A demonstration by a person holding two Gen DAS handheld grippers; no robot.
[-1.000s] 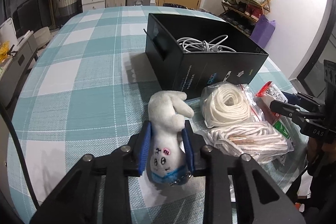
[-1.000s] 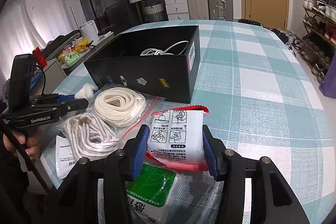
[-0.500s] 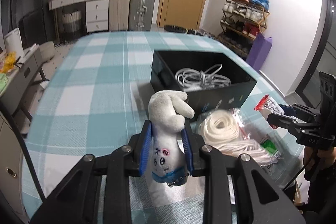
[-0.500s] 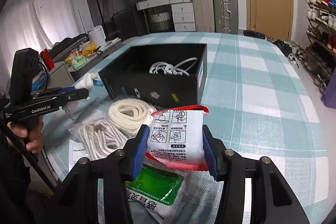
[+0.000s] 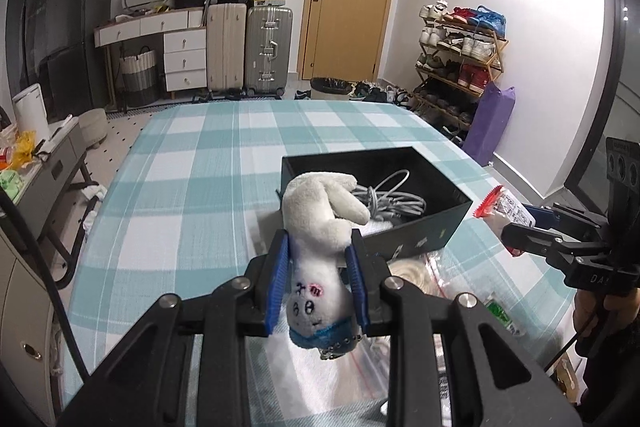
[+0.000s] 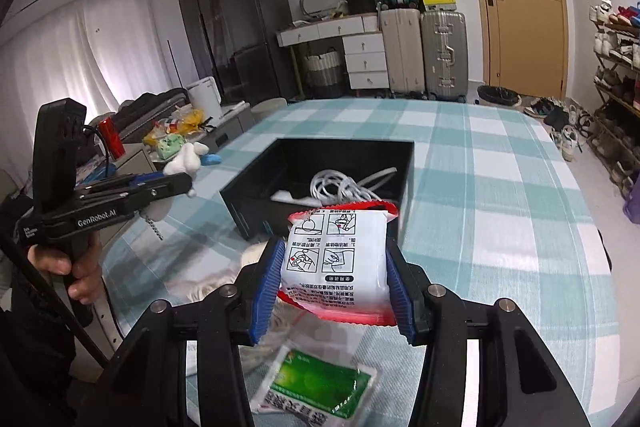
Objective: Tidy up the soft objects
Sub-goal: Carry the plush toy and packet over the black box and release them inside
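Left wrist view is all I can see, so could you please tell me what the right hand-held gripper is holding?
Observer: The right hand-held gripper is shut on a white packet with red edges and printed instruction drawings on its face.
Operator: Thank you. Is anything lying below it?
Observer: Yes, a green packet lies flat on the table beneath the hand-held gripper.

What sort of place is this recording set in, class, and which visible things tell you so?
Most likely a lived-in home room, not a lab: suitcases stand by a chest of drawers, a shoe rack lines the wall, and a checked tablecloth covers the table.
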